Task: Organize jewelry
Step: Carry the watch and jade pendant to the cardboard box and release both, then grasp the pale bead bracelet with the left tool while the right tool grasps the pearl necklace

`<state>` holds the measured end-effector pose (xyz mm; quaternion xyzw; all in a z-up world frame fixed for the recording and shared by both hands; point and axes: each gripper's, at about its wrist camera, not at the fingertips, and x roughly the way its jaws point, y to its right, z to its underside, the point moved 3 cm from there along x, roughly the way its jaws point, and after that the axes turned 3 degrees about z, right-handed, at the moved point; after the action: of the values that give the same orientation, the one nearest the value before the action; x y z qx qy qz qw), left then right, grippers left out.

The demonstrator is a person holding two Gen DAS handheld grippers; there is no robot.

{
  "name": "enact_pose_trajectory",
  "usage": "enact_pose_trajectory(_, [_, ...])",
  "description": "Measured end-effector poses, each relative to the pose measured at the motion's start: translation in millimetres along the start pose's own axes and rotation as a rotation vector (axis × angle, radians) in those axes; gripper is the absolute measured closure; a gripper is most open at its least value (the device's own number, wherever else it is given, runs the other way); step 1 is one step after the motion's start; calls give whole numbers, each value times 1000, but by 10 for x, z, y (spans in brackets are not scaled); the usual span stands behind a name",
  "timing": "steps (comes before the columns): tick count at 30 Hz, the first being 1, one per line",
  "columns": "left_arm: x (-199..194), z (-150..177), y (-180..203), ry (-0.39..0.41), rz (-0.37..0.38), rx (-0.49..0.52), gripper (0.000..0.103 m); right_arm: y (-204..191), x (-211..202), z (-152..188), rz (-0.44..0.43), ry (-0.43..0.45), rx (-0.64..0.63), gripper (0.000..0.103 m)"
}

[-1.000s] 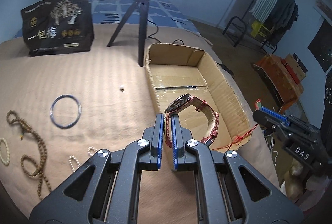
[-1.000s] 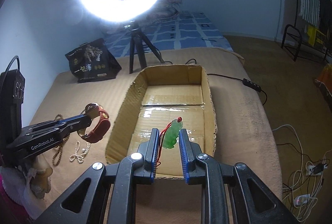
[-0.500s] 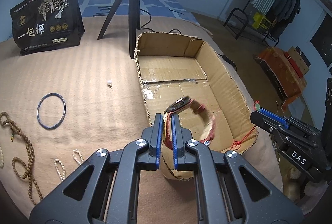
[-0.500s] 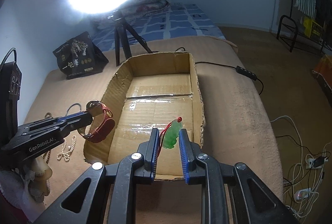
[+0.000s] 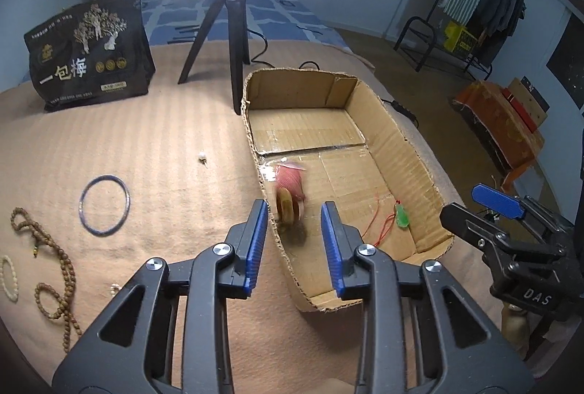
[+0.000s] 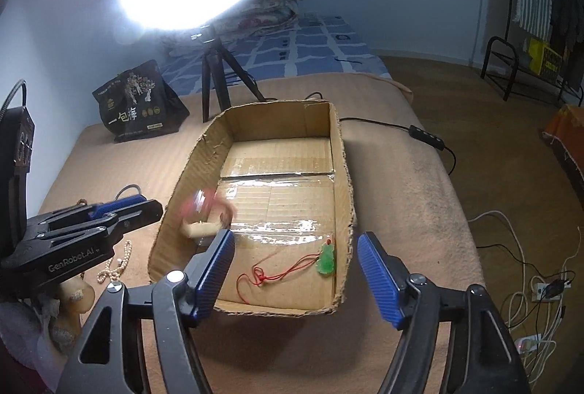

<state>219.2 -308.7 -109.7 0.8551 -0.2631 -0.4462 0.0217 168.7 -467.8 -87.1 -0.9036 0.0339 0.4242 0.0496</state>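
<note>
Both your hand-held grippers have just let go: the left hand-held gripper (image 5: 294, 239) gapes empty as the watch (image 5: 288, 188) tumbles into the cardboard box (image 6: 341, 160); the right hand-held gripper (image 6: 295, 275) hangs wide open above the jade pendant (image 6: 326, 259) at the box's near right. Beads (image 5: 54, 270) remain on the bed.

"一包梅" on black bag (image 5: 89, 53); "GenRobot.AI", "DAS" on tools.

I'm seeing the red-strap watch (image 5: 289, 191) blurring by the cardboard box (image 5: 401, 142) left wall; green pendant (image 6: 326, 259) w/ red cord (loosely looped) is lying flat near the front-right corner.
</note>
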Motion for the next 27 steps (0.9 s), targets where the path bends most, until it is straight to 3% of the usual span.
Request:
enact_pose_trajectory(10, [-221,64,-242,20,27,-16,73,-261,-142,8,-7,18,-70,20])
enact_pose_trajectory(19, [-485,175,-787,2,-56,3,70,-553,-226,40,-46,29,-110,18])
enact_pose_trajectory(22, [-579,246,-996,-4,-72,-13,58,-681,-229,57,-63,26,-128,18])
enact_pose_trajectory(27, [-746,396,-1368,-2,-133,-16,58,-928,-221,94,-99,20,-174,18])
